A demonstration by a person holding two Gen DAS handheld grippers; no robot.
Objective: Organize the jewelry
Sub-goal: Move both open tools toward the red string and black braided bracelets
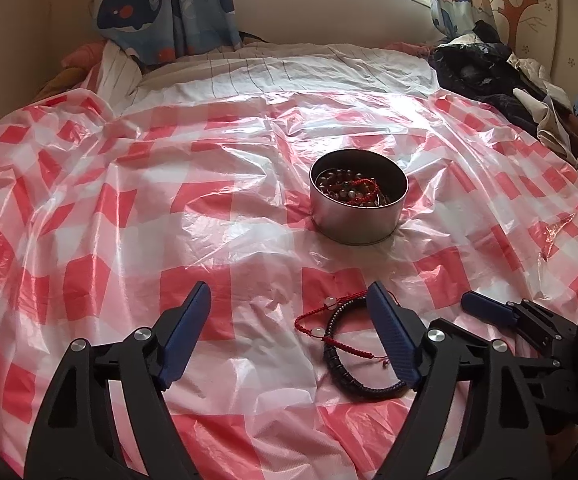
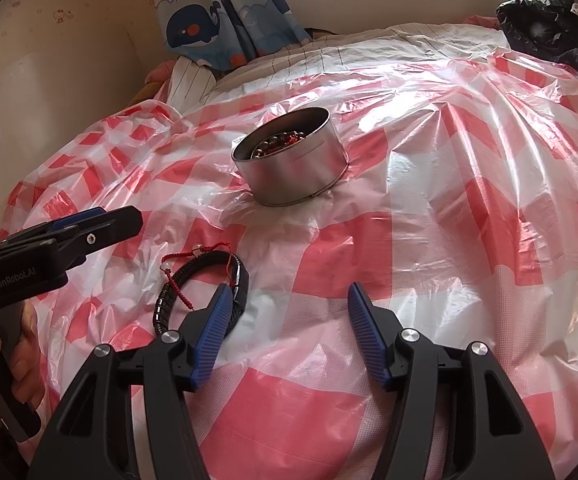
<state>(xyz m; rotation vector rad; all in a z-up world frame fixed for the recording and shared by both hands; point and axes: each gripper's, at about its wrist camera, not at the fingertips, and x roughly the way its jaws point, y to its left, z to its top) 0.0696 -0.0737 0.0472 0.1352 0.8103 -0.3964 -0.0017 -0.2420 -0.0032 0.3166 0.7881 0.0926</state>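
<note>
A round metal tin [image 1: 359, 212] stands on the red-and-white checked plastic sheet [image 1: 129, 216] and holds beaded bracelets and a red cord. It also shows in the right wrist view [image 2: 293, 172]. A black beaded bracelet [image 1: 345, 368] and a red cord bracelet with pale beads [image 1: 313, 318] lie tangled on the sheet in front of the tin, also in the right wrist view as the black bracelet [image 2: 165, 300] and red cord [image 2: 193, 256]. My left gripper [image 1: 289, 296] is open and empty, its right finger just beside the bracelets. My right gripper [image 2: 289, 296] is open and empty, its left finger beside the black bracelet.
A pile of dark clothes [image 1: 501, 76] lies at the bed's far right. Whale-print curtains [image 1: 161, 12] hang at the back by the window. The sheet is crinkled and covers a soft bed with a striped cover [image 1: 289, 68] behind.
</note>
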